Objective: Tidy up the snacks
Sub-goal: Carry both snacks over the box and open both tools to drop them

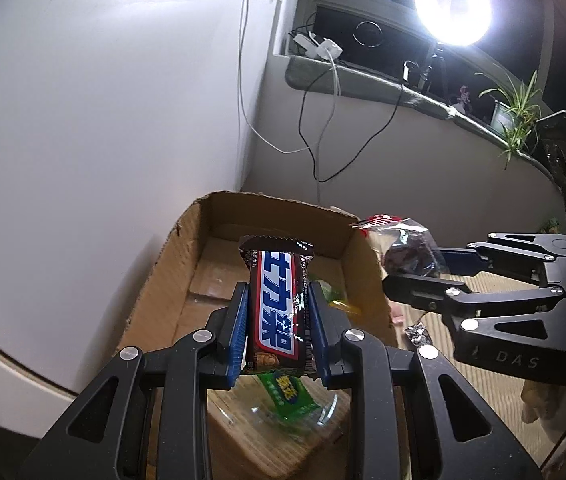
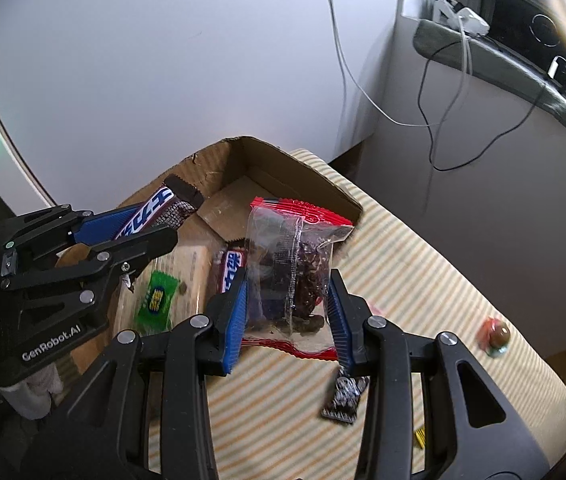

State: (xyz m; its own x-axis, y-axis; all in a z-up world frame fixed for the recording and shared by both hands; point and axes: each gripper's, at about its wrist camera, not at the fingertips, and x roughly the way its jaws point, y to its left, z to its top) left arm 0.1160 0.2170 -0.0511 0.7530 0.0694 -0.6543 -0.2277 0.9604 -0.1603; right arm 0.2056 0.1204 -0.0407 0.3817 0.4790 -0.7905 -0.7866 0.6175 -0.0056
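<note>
Striped surface (image 2: 423, 280) and cardboard box (image 1: 171, 264) are seen beneath; a chocolate bar (image 1: 279, 308) is clamped in the left gripper (image 1: 279, 304), a clear snack packet (image 2: 291, 276) in the right gripper (image 2: 289, 312).

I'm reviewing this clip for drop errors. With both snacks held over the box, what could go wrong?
The left hand-held gripper and right hand-held gripper hang close together and might collide. The clear bag, pinched only at its sides, could slip onto the striped cloth beside the cardboard box.
</note>
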